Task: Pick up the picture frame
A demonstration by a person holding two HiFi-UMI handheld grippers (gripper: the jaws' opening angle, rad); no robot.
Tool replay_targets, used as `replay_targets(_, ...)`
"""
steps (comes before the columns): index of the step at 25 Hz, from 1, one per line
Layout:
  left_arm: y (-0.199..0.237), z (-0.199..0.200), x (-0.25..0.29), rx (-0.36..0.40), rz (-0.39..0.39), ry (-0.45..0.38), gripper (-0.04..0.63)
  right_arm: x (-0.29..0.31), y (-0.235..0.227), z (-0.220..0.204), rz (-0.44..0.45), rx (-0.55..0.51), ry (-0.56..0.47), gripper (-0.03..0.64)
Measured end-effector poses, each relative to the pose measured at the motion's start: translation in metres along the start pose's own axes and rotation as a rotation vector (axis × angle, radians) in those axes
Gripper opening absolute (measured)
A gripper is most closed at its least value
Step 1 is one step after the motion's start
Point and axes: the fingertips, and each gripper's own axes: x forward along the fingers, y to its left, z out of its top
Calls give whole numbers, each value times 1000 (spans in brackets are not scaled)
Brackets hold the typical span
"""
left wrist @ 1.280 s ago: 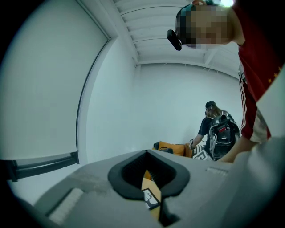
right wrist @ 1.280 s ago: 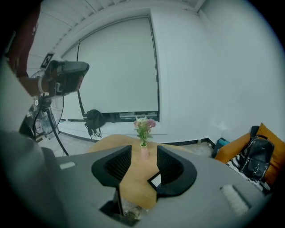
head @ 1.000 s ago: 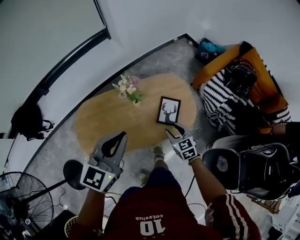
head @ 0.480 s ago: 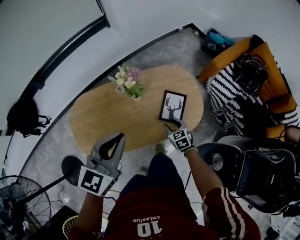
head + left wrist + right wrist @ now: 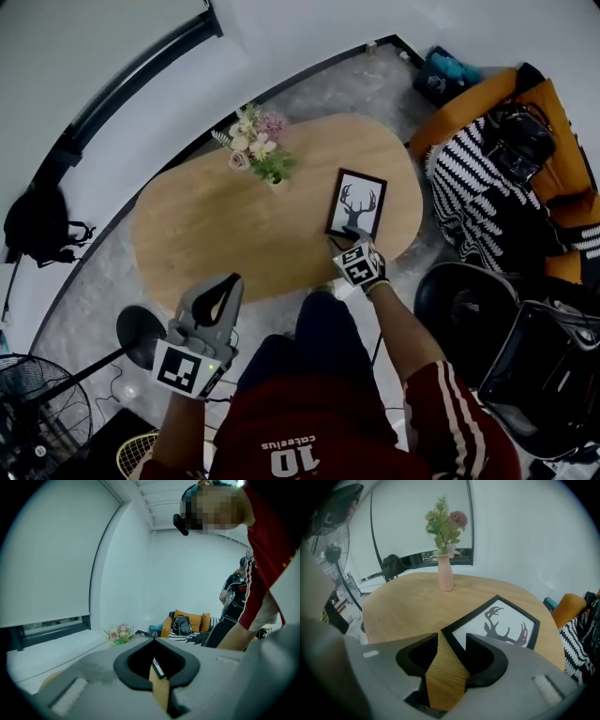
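Note:
The picture frame is black with a deer-antler print and lies flat on the oval wooden table, near its right end. My right gripper is at the frame's near edge, open. In the right gripper view the frame points one corner into the gap of the right gripper, and neither finger presses on it. My left gripper hangs off the table's near side by the person's body, shut on nothing. The left gripper view has the left gripper with its tips together.
A pink vase of flowers stands at the table's far side, left of the frame. An orange sofa with a striped blanket and a black bag is to the right. A black chair, a fan and a round stand base ring the near floor.
My right gripper has moved forward until its tips reach the frame's near corner. The left gripper has stayed low and shut. The head view has shifted a little.

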Motion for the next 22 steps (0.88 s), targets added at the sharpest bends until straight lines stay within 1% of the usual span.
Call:
replay_targets(6, 12, -15, -8, -19, 21, -16, 3, 16, 0, -9, -47, -93, 63, 181)
replay_targets(7, 14, -17, -9, -22, 25, -17, 3, 18, -1, -9, -61, -112, 72, 175)
replay_targets(9, 19, -19, -12, -28, 33, -19, 3, 20, -3, -8, -90, -164, 96, 132)
replay_targets(11, 23, -18, -15, -32, 38, -27, 3, 20, -2, -9, -103, -241, 131, 116)
replay_targets(13, 25, -18, -19, -36, 44, -34, 3, 20, 2, -9, -94, -323, 161, 98)
replay_targets(15, 28, -18, -23, -42, 53, -35, 3, 20, 8, -9, -74, -383, 181, 83)
replay_targets(18, 32, -16, -28, -47, 67, -42, 3, 20, 14, -7, -55, -418, 187, 74)
replay_targets(22, 34, -10, -34, -48, 79, -51, 3, 15, 19, 4, -50, -432, 163, 71)
